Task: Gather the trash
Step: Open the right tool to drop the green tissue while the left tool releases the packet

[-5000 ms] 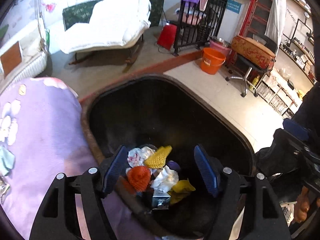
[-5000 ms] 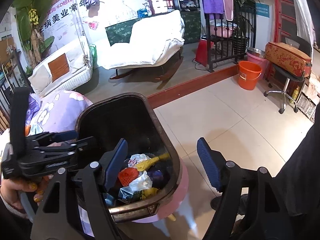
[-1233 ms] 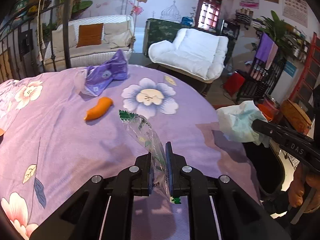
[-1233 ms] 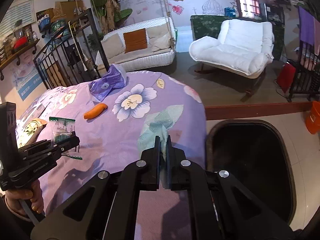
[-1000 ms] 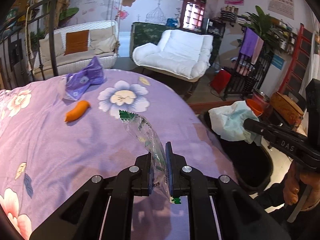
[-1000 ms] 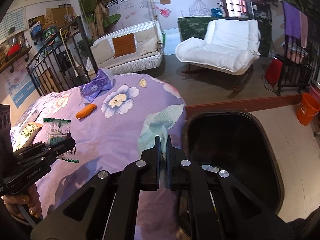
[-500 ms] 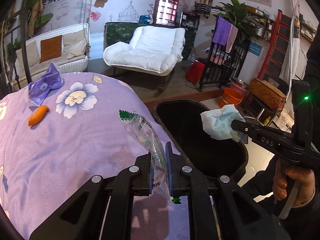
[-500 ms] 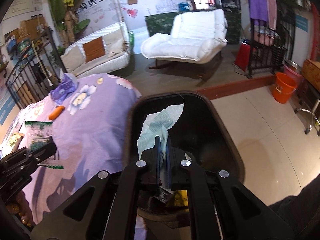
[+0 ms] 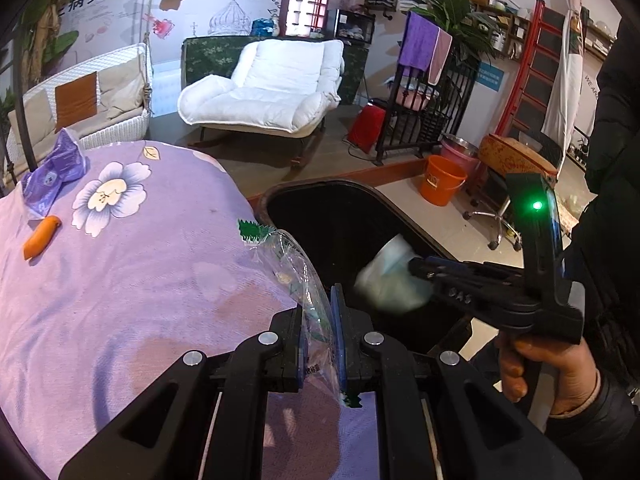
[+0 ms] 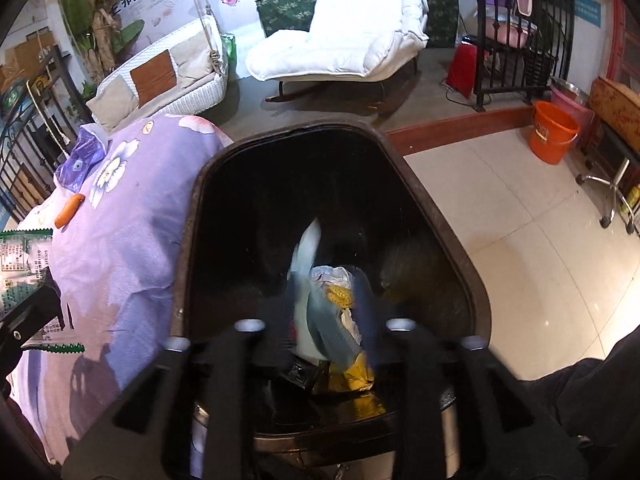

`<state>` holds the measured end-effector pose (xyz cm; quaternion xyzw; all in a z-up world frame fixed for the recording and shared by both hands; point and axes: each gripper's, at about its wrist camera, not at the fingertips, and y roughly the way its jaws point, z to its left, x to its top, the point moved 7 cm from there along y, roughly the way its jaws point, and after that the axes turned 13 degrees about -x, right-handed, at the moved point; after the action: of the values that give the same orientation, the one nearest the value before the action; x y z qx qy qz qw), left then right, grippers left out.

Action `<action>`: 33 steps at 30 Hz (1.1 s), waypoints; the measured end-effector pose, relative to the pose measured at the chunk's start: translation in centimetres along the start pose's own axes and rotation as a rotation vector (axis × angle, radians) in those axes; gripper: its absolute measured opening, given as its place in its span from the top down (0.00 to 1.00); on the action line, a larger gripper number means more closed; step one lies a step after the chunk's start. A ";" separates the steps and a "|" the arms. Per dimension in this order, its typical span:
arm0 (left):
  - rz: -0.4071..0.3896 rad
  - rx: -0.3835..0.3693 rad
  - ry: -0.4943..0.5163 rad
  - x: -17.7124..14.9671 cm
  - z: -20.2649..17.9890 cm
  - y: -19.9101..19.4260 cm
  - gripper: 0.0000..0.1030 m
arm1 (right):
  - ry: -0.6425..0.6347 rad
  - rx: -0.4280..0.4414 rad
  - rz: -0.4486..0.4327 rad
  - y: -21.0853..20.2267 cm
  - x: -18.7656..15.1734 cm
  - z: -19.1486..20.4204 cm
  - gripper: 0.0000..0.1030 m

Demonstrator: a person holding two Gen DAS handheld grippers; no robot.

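Note:
My left gripper (image 9: pixel 320 344) is shut on a clear plastic wrapper (image 9: pixel 294 264) with a green serrated edge, held over the edge of the purple floral tablecloth (image 9: pixel 120 280). My right gripper (image 10: pixel 324 320) is over the black trash bin (image 10: pixel 436 208), blurred by motion, its fingers parted. A pale blue tissue (image 10: pixel 308 264) hangs between them, blurred; whether it is still gripped cannot be told. In the left wrist view the tissue (image 9: pixel 388 280) is at the tip of the right gripper (image 9: pixel 416 270) above the bin (image 9: pixel 320 216). Several pieces of trash (image 10: pixel 344 320) lie in the bin.
An orange piece (image 9: pixel 40 236) and a purple bag (image 9: pixel 52 172) lie on the tablecloth. A white lounge chair (image 9: pixel 264 84), an orange bucket (image 9: pixel 442 184) and an office chair (image 10: pixel 612 184) stand on the floor beyond the bin.
Both grippers have swung right from the table toward the bin. The right gripper's fingers have parted over the bin, and the tissue is blurred. The left gripper still holds the wrapper.

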<state>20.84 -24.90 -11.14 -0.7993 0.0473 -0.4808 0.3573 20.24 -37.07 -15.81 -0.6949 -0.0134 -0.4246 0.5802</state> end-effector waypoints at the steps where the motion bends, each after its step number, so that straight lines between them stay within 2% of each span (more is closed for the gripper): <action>1: 0.006 -0.001 0.002 0.0 0.0 0.1 0.89 | 0.002 -0.003 -0.006 0.0 -0.1 0.0 0.54; 7: 0.050 -0.009 0.023 -0.2 -0.5 1.7 0.89 | 0.017 -0.003 -0.014 -0.2 -0.1 -0.9 0.53; 15: 0.091 -0.039 0.057 0.5 -1.7 4.2 0.89 | 0.053 -0.007 -0.071 -2.8 0.6 -2.4 0.49; 33: 0.214 -0.094 0.092 0.7 -3.9 10.0 0.89 | 0.144 -0.057 -0.145 -6.5 1.3 -8.2 0.46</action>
<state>20.79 -34.63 -15.71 -0.7826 0.1712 -0.4735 0.3661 13.05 -42.32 -10.11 -0.6762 -0.0097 -0.5143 0.5274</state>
